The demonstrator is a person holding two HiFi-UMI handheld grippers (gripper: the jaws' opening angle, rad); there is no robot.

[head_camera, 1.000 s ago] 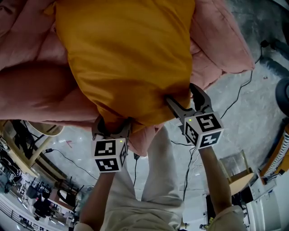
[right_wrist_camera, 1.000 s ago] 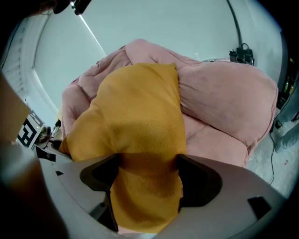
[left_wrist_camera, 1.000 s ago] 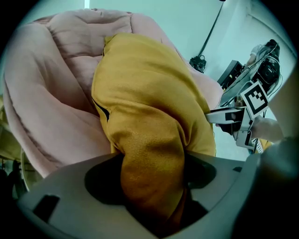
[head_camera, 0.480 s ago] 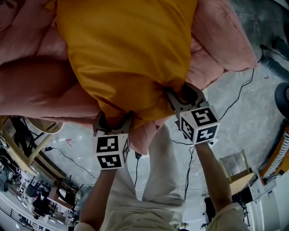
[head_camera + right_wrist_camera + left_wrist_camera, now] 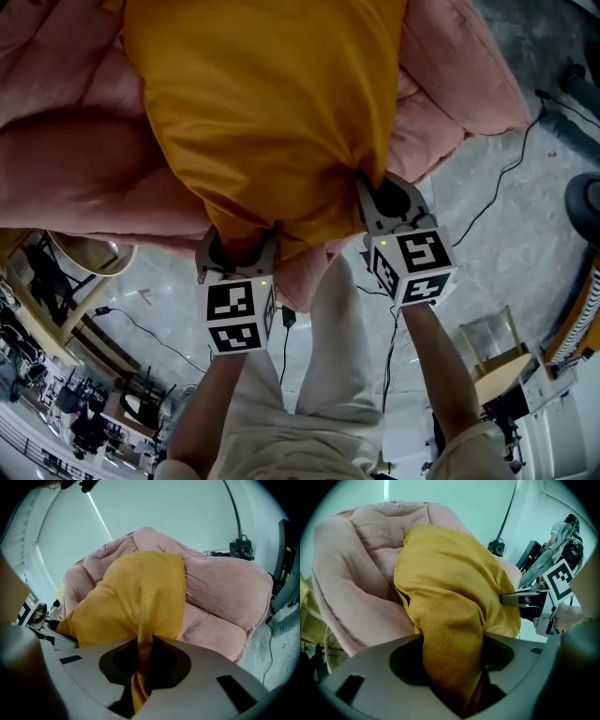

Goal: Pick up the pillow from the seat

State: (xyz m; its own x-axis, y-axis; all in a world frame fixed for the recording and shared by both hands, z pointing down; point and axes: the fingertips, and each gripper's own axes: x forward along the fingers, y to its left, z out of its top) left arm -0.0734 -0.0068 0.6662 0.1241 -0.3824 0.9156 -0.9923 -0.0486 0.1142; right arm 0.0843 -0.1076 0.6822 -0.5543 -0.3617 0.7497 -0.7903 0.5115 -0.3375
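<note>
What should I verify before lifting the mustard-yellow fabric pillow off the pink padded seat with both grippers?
1. Left gripper has the mustard-yellow fabric pillow: ok, a thick fold fills its jaws.
2. Right gripper has the pillow: ok, its jaws are closing on a thin fold.
3. Grips spaced along the pillow's near edge: ok, one toward each end.
4. No cloth of the pink padded seat caught in either grip: ok, both gripper views show only yellow fabric between the jaws.
5. Pillow clear of the seat: not ok, it rests on the cushions.
6. Thin right-hand fold will bear the load: cannot tell.
</note>
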